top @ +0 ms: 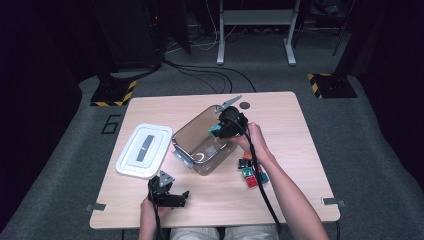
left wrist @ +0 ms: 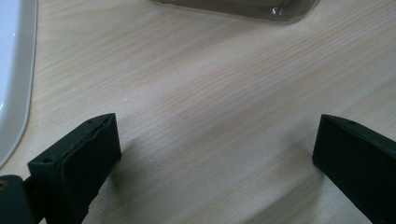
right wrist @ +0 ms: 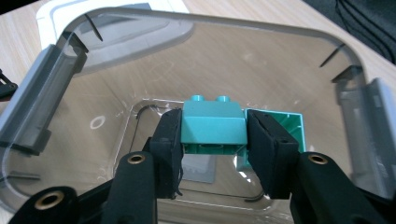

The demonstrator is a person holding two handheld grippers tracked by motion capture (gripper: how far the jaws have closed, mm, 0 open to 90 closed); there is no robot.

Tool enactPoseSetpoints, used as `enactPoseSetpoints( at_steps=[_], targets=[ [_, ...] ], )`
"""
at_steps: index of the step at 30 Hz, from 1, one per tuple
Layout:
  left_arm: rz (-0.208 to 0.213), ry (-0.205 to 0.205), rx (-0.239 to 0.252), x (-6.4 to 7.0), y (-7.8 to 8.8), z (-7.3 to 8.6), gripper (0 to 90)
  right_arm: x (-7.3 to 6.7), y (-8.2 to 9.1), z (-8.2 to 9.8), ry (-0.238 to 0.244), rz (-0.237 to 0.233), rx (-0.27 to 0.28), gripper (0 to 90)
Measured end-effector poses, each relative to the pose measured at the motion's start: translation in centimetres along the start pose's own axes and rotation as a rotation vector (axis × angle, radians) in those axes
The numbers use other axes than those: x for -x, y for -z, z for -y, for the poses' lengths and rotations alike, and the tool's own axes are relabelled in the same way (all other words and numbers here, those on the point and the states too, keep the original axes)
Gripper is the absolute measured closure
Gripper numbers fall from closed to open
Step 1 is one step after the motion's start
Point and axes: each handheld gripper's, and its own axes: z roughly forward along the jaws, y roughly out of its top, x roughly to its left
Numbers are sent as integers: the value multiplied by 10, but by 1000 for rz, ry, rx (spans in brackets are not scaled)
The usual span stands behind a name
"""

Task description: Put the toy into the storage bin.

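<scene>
My right gripper (right wrist: pixel 213 122) is shut on a teal two-stud brick (right wrist: pixel 214 128) and holds it inside the mouth of a clear plastic container (right wrist: pixel 261 60). A second teal piece (right wrist: pixel 287 122), hollow side showing, sits just behind the right-hand jaw; I cannot tell whether it is joined to the held brick. From above, that gripper (top: pixel 220 129) hangs over the container (top: pixel 197 147) at the table's middle. My left gripper (top: pixel 172 196) rests near the front edge, and its jaws stand open (left wrist: pixel 215 140) over bare wood.
A white lid (top: pixel 145 150) lies flat left of the container, and its edge (left wrist: pixel 14 70) is close to the left gripper. Several loose coloured bricks (top: pixel 252 171) sit to the right of the container. The wooden table (top: pixel 280 125) has free room at the right and back.
</scene>
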Motion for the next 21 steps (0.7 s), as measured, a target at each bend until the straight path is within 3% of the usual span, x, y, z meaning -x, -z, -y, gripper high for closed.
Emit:
enactPoseSetpoints(
  at_steps=[5, 14, 17, 21],
  targets=[
    [1, -1, -1, 0, 0, 0, 8, -4, -15, 0, -6, -15, -26, 566],
    [5, -3, -8, 0, 1, 0, 8, -6, -26, 3, -21, -22, -49, 558],
    [5, -3, -8, 0, 1, 0, 8, -4, -26, 5, -31, -38, -48, 424],
    [5, -2, -8, 0, 1, 0, 8, -2, -24, 7, -24, -44, -39, 323]
  ],
)
